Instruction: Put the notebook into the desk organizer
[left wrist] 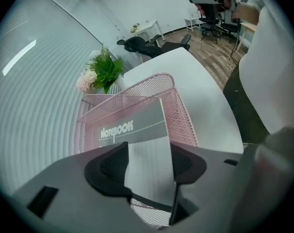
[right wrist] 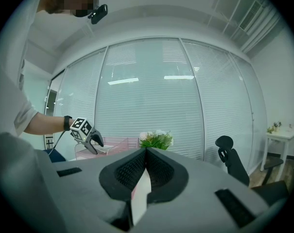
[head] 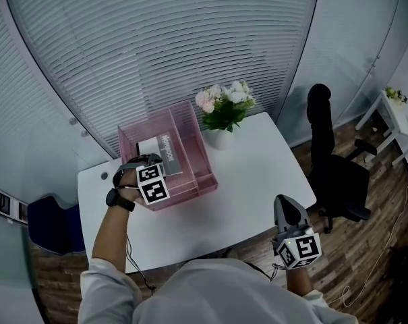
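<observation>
notebook (left wrist: 137, 130) sits inside the pink mesh desk organizer (left wrist: 178, 108) on the white desk (head: 257, 174), its near end between the spread jaws of the left hand-held gripper (left wrist: 147, 157); right hand-held gripper (right wrist: 146, 152) at the desk's near corner, jaws pressed together

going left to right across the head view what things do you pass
blue chair → pink desk organizer → flowers → right gripper → black office chair → white side table. The left gripper and the notebook overlap the organizer, so they are left out.
</observation>
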`<state>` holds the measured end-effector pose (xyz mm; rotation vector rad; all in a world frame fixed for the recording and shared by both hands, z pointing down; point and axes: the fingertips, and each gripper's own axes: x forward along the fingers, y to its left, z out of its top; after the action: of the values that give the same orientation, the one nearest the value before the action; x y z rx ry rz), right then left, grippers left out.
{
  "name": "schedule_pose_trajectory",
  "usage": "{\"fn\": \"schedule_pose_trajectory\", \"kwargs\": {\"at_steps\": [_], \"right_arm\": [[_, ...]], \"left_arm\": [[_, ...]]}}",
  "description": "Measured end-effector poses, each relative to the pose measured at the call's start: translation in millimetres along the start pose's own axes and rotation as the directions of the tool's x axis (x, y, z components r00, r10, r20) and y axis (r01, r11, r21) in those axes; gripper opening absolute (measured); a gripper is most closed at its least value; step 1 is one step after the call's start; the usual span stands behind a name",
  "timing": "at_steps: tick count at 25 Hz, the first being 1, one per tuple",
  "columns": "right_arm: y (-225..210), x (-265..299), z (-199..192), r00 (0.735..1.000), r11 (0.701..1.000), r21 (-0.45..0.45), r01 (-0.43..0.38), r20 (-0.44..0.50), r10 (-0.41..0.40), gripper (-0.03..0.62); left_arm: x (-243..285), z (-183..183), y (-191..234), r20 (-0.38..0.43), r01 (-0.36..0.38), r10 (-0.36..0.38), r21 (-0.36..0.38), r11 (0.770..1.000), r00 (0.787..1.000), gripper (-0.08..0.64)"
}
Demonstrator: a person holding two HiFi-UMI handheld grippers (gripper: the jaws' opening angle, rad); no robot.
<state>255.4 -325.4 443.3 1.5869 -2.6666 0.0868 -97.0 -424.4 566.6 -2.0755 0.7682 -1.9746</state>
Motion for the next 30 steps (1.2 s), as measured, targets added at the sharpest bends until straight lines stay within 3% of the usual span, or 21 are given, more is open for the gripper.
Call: {"fn": "schedule_pose_trajectory", "kwargs": {"at_steps": [17,21,26,30], "right_arm": [[17.7,17.2,4.0,0.999,0.999,-0.012,-0.051,-0.004,0.051,0.012],[29.6,24.4,10.9,0.997,0.997,-0.021,-0.078,0.005,0.078,0.012],[47.0,34.8,19.4,0.994,0.994,-0.027,-0.108,0.019,0.108,0.012],[63.3,43.6,25.6,0.989,0.989,-0.039,-0.141,0.028,0.142,0.012]], "left_arm": [[-15.8,-3.1,-21.2,0.051,0.045,-0.043,-0.033,0.998,0.998,0.272],[-34.1,1.6,-19.8,0.121,0.009,-0.001,-0.063,0.998,0.993,0.272],[-71.1,7.0,-10.6,0.27,-0.064,0.113,-0.182,0.981,0.956,0.261],[-108.6,2.4,-5.6,0.386,-0.106,0.233,-0.323,0.94,0.893,0.199]]}}
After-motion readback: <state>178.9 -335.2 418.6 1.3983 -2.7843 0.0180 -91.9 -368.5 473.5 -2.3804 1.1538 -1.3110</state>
